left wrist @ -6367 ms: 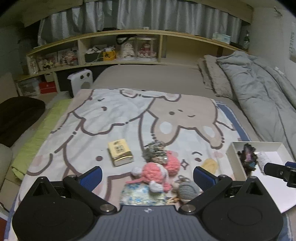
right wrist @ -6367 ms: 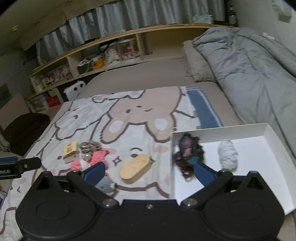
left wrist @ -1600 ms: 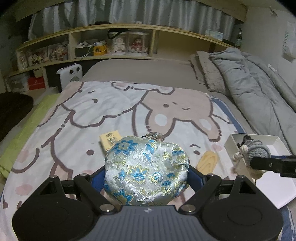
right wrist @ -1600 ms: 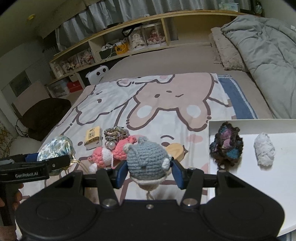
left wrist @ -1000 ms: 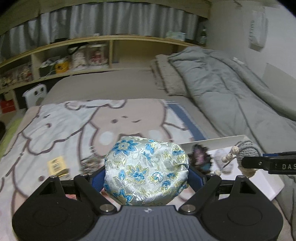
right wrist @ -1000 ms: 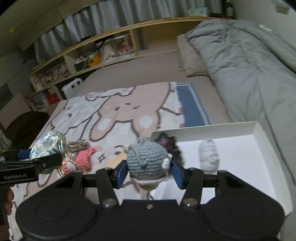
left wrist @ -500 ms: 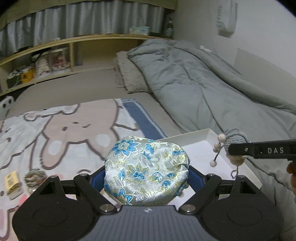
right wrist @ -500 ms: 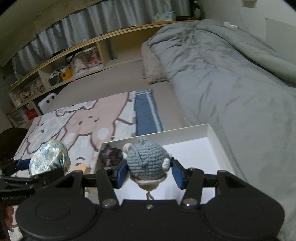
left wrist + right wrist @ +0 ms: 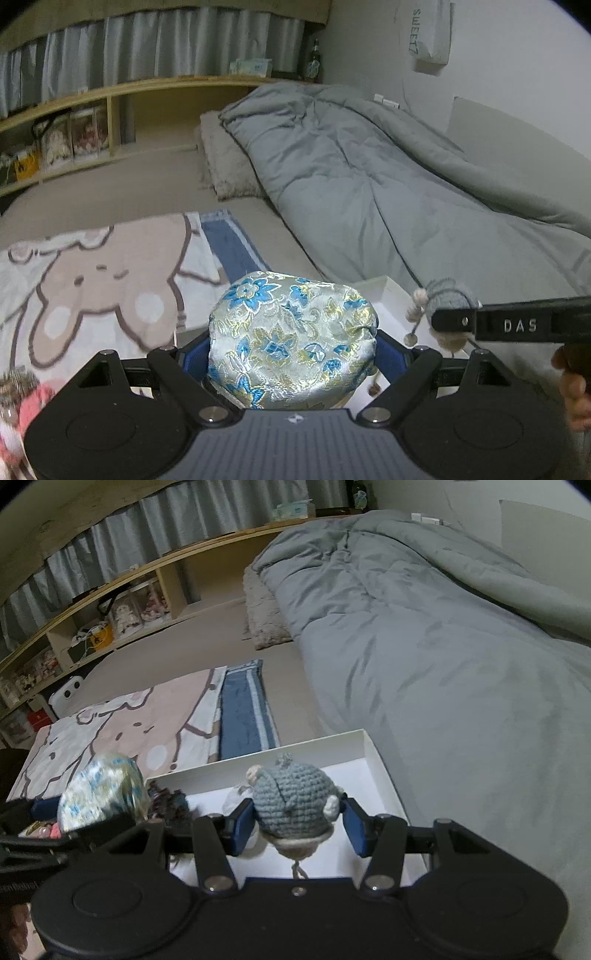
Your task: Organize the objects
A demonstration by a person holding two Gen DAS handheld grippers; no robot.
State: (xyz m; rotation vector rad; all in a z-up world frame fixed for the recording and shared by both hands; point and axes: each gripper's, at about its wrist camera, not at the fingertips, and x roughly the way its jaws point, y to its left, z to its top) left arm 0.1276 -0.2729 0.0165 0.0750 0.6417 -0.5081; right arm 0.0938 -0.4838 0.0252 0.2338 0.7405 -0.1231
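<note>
Two tongs, both loaded. Left tongs [image 9: 291, 350] clenched on brocade pouch [image 9: 291, 336], blue and gold floral, held up over near left part of white box [image 9: 373, 753]. Right tongs [image 9: 297, 827] clenched on grey crochet toy [image 9: 293, 801], cord dangling below, held above box interior. Already lying in box: dark yarn bundle [image 9: 168, 801] at left, pale fuzzy item [image 9: 232, 801] half hidden behind blue finger. Box sitting on bed between cartoon blanket [image 9: 122, 723] and grey duvet [image 9: 443, 646].
</note>
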